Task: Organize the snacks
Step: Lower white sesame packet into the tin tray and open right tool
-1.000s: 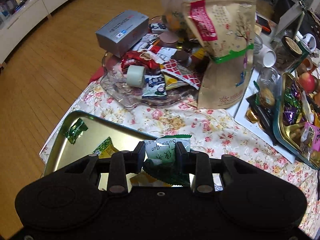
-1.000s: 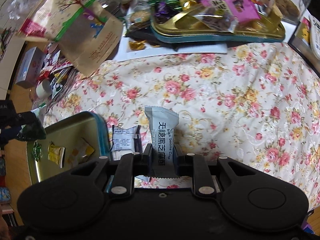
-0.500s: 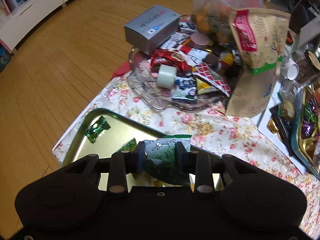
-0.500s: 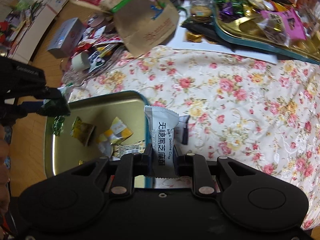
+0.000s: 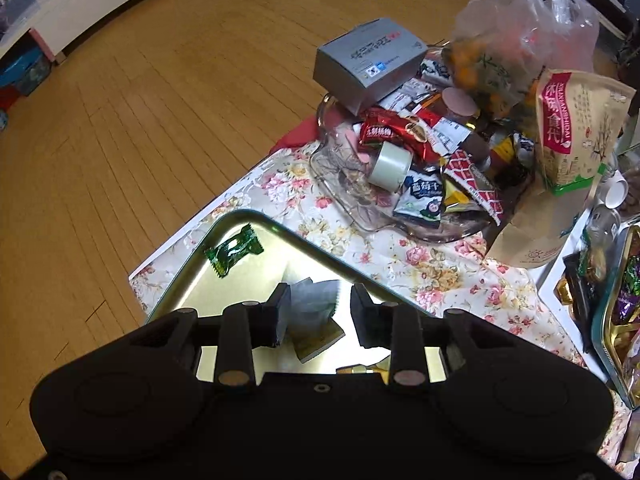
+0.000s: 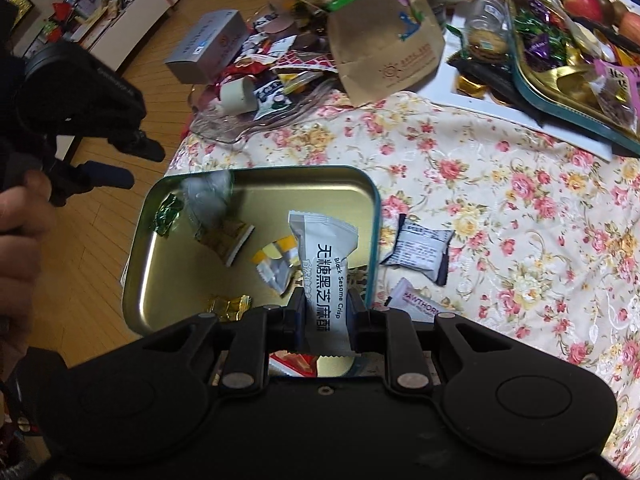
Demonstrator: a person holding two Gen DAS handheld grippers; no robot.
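Floral cloth (image 6: 500,184) on table, wood floor (image 5: 132,92) at 9 o'clock, gold tin (image 6: 192,280) near, left gripper (image 5: 316,312) jaws apart, empty, right gripper (image 6: 324,312) clamping white packet (image 6: 324,256).

The left gripper (image 5: 316,316) is held with its jaws spread apart and nothing clamped between them, gripped at its handle by the left hand (image 6: 18,240), while the right gripper (image 6: 325,316) is kept closed, a white packet (image 6: 322,256) pinched upright between its fingers.
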